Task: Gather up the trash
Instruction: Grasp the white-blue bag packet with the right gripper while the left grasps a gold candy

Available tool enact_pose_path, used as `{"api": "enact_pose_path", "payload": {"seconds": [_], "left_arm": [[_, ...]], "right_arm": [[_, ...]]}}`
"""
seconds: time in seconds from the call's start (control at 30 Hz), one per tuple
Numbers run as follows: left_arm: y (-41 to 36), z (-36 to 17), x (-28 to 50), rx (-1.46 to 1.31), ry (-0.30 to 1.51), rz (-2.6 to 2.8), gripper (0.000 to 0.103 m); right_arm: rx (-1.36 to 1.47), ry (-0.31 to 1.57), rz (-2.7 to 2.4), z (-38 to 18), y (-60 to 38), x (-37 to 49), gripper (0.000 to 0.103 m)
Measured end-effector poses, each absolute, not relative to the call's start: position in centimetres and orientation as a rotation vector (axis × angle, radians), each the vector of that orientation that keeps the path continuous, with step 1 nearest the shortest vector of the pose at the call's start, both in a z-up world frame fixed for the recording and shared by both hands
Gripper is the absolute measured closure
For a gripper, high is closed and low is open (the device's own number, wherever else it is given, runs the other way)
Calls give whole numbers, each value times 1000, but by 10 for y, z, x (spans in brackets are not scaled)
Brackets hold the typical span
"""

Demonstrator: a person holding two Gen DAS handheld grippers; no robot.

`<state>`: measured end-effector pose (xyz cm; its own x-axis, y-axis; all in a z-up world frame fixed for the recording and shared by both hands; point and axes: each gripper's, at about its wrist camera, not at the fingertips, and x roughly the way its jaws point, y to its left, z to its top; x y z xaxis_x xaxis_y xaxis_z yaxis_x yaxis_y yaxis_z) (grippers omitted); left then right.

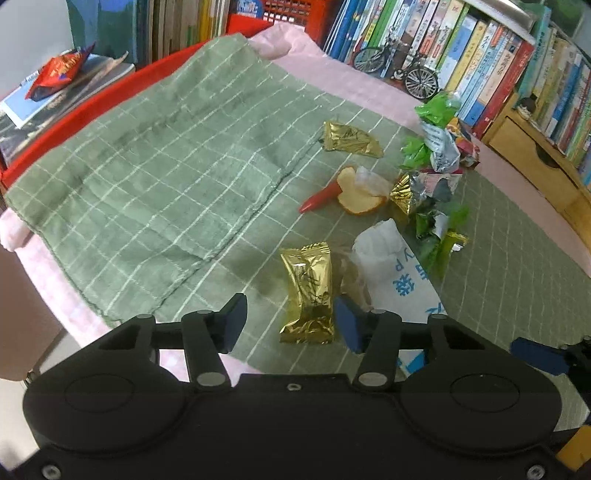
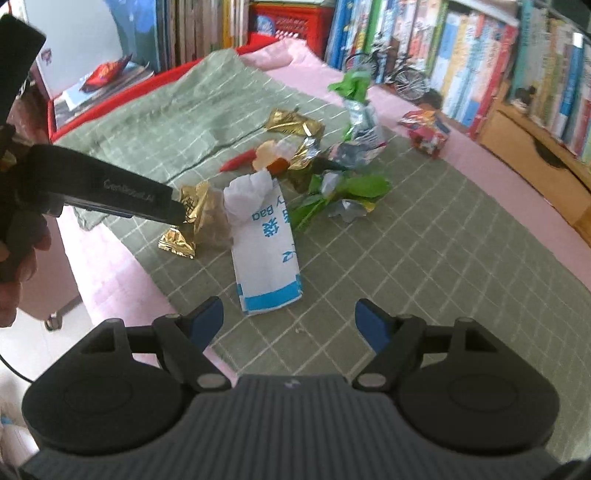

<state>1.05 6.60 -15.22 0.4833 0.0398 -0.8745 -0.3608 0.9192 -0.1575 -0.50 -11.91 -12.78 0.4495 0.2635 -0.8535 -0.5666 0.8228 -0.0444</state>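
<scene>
A: While the left gripper (image 1: 291,317) points down at the near edge of the green checked cloth (image 1: 166,166), what lies between its blue pads?

B: A gold wrapper (image 1: 306,291), lengthwise between them. The tongs are spread: the right-hand pad touches or nearly touches the wrapper's edge, and the left-hand pad stands clear of it, with cloth showing in the gap. Nothing is pinched.

A: And the right gripper (image 2: 288,317)?

B: Spread wide over bare cloth at the same near edge, with nothing between the pads. Just beyond it a white paper bag (image 2: 266,254) with blue print lies flat, its crumpled top beside the gold wrapper.

A: Where is the rest of the trash?

B: Toward the cloth's far right edge. A second gold wrapper (image 1: 351,140) lies alone. Nearer, a red pepper-shaped piece (image 1: 321,197) touches a pale slice (image 1: 356,195); bread or apple, I cannot tell. Right of these, a loose heap of wrappers (image 1: 432,192) shows green, silver and gold. A red and yellow packet (image 2: 428,133) sits off the green cloth, on the pink cloth (image 1: 332,74) beneath it.

A: Anything outside the cloths?

B: A red snack packet (image 1: 59,74) rests on a stack of books past the far left corner. Behind the far edge stand a red basket (image 1: 295,14), a model bicycle (image 1: 399,70) and rows of shelved books (image 1: 480,55). In the right wrist view, a hand (image 2: 14,258) grips the left tool's handle beside the cloth's left edge
</scene>
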Motion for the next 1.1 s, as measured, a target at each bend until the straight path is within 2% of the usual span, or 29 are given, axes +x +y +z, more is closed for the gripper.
{"api": "enact_pose_path", "payload": {"seconds": [0.23,0.27,0.3,0.33,0.5,0.6,0.8,1.1], "left_arm": [[58,-169,29,-320,1073,252,61],[58,-170,30,-324,1070,252,67],[58,-170,31,-330,1068,250,77],[58,-170,31,-342,1068,248,80],[55,-161,29,-340,1045,261,80],[52,-157,27,-320,1038,262,80],[52,-152,21,-320,1025,272,80],[52,-142,11,-327,1000,277,80]], "right_arm": [[-378,1016,584,-149,-102,19,20],[-379,1020,593,-151,-100,22,21],[-381,1022,600,-154,-98,24,22],[-387,1025,611,-156,-95,26,23],[-394,1046,646,-165,-85,32,37],[-387,1057,658,-166,-84,35,53],[-365,1043,644,-157,-96,33,68],[-307,1052,572,-144,-125,29,72]]}}
